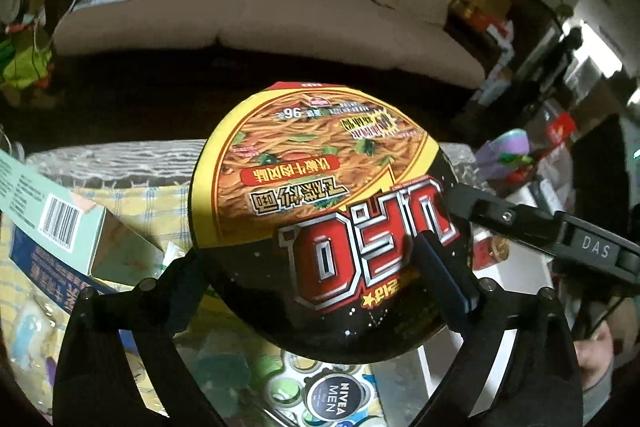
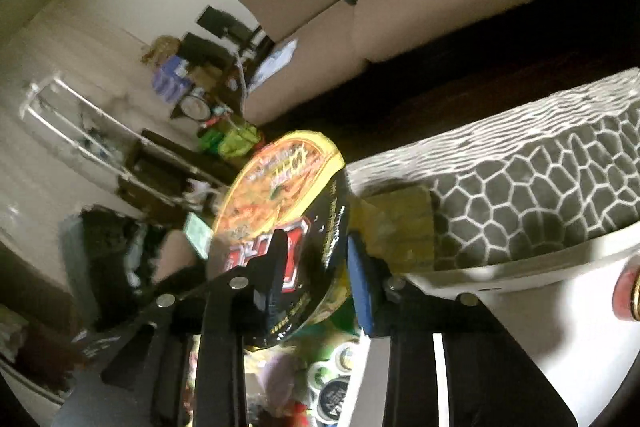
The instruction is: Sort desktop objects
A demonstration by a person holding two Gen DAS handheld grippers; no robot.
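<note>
UFO instant noodle bowl (image 1: 320, 195): held tilted above cluttered table, clamped at near rim by left gripper (image 1: 316, 275) and right gripper (image 2: 320, 267). Probably light, thin-walled, slick film; best pinched gently across rim.

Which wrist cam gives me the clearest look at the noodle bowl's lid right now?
The left wrist view: the noodle bowl fills the centre with its lid face-on, print sharp, held in the left gripper. The right wrist view shows the bowl nearly edge-on and blurred, pinched at the rim by the right gripper.
</note>
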